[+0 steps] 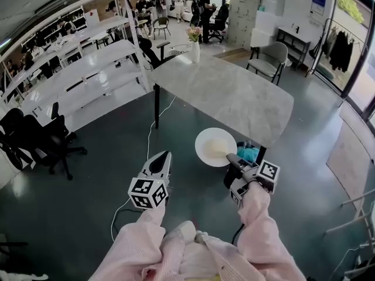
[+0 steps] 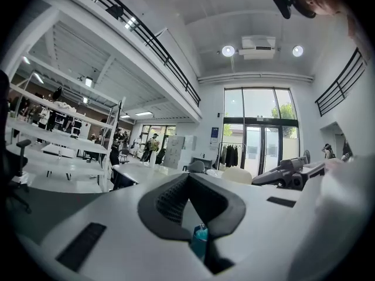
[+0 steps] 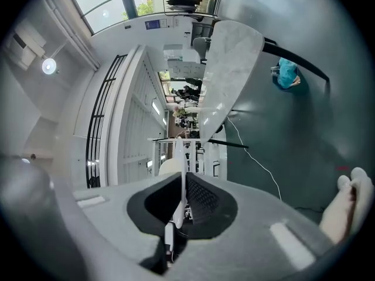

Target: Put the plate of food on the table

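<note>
The person wore loose pale pink sleeves, the left sleeve [image 1: 140, 239] and the right sleeve [image 1: 263, 227], both at the bottom of the head view. The left gripper [image 1: 166, 153] had a white shell with a black inlay. The right gripper [image 1: 230, 158] was black at its front. Each gripper carried a cube [image 1: 147, 193] with black-and-white square markers. The pads [image 2: 170, 201] were dark grey and ribbed.

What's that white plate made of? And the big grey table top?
The plate looks like glossy white ceramic, or perhaps melamine: it is smooth and evenly white with a thin rim. The tabletop looks like polished stone or a stone-look slab, with grey mottling, faint veins and a soft sheen.
</note>
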The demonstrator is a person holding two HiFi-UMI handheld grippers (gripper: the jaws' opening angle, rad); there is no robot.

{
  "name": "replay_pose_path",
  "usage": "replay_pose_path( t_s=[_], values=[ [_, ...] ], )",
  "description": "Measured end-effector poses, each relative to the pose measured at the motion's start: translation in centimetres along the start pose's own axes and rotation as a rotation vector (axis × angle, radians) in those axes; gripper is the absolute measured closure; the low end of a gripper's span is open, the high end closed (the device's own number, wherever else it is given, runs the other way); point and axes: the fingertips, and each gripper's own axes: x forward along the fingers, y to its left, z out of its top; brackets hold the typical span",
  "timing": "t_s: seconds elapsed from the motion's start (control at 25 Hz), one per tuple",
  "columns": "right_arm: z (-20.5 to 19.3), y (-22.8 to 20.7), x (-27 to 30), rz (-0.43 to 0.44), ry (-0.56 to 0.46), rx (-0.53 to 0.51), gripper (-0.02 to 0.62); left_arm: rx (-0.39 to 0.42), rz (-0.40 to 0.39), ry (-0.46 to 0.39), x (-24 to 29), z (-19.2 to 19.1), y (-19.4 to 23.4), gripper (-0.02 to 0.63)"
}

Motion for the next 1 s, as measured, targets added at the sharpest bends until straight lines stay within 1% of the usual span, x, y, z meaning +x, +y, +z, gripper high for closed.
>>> replay_pose_path(
  t_s=[0.2, 0.44, 0.72, 1.0],
  values=[
    [0.7, -0.5, 0.3, 0.003, 0.013, 0.029, 0.575, -0.015, 0.021, 0.006, 0.4, -0.3, -0.1, 0.611],
    [2.1, -0.1, 2.0, 0.015, 0.026, 0.026, 0.575, -0.009, 0.032, 0.006, 2.2, 0.3, 0.7, 0.611],
    [5.4, -0.4, 6.5, 0.011, 0.039, 0.022, 0.575, -0.020, 0.030, 0.003, 7.7, 0.8, 3.2, 0.611],
    [9.4, -1.1, 14.2, -0.003, 0.025, 0.033, 0.575, -0.039, 0.018, 0.025, 14.9, 1.2, 8.6, 0.611]
  ],
)
